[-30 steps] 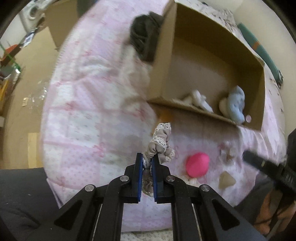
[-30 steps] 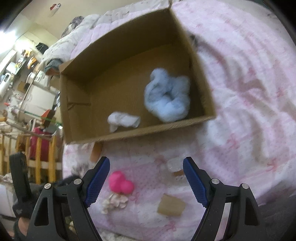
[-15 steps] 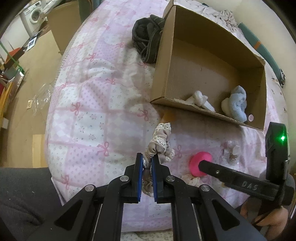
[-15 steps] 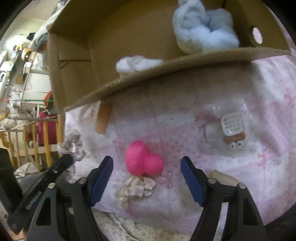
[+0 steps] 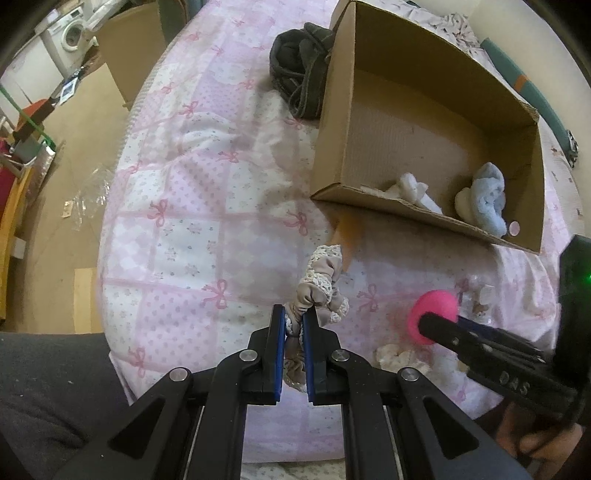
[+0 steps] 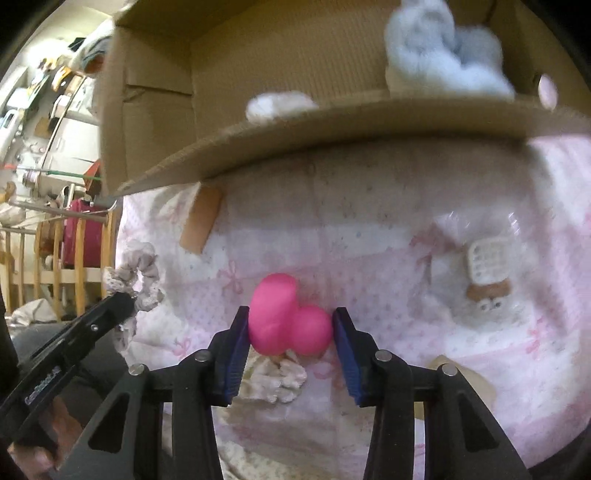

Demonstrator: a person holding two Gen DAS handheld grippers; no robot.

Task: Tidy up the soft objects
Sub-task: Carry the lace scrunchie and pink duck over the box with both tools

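washing machine [image 5: 75, 31], wooden rack [image 6: 55, 254], floor [image 5: 74, 155].
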